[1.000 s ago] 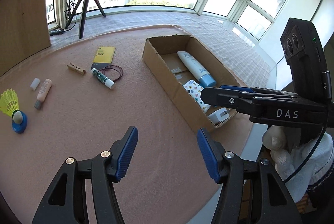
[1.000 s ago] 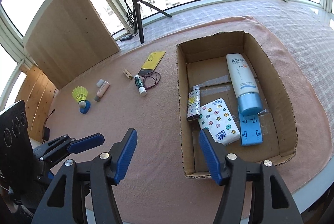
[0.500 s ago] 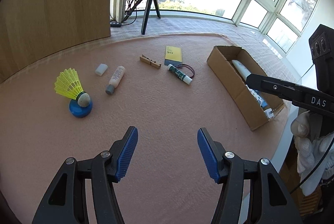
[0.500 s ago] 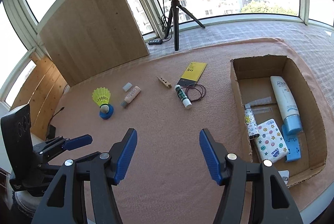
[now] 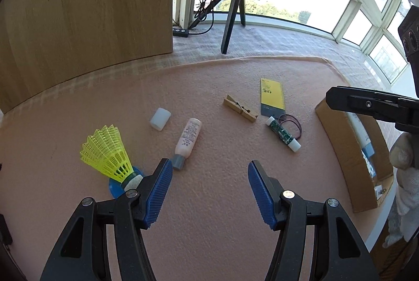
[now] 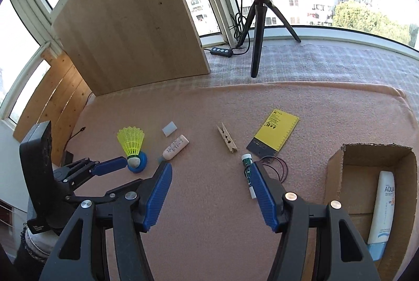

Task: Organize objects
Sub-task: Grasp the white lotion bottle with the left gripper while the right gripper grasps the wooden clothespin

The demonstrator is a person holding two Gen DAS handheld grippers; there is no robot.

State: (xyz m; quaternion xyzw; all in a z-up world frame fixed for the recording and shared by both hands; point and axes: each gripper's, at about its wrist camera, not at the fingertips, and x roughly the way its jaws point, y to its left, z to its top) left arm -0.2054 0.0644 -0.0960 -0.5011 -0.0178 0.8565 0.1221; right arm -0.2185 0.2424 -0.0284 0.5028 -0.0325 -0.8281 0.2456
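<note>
On the pink mat lie a yellow shuttlecock [image 5: 108, 154] on a blue disc [image 5: 115, 186], a pink tube [image 5: 187, 141], a white cap [image 5: 160, 118], a wooden clothespin [image 5: 239, 108], a yellow card [image 5: 271, 95], a green stick [image 5: 282, 134] and a hair band [image 5: 293, 124]. My left gripper [image 5: 209, 192] is open and empty, just in front of the tube and shuttlecock. My right gripper [image 6: 210, 198] is open and empty, its right finger beside the green stick [image 6: 247, 168]. A cardboard box [image 6: 337, 176] at the right holds a white AQUA tube [image 6: 381, 213].
A ring light on a black tripod [image 6: 258, 27] stands at the back by the windows, with a cable remote [image 6: 222, 52]. A wooden board [image 6: 125, 27] leans at the back left. The mat's edge runs close to the box [image 5: 348, 152] on the right.
Both grippers have swung left, away from the box and toward the loose objects. The shuttlecock and pink tube now lie close in front of the left gripper. Both stay open.
</note>
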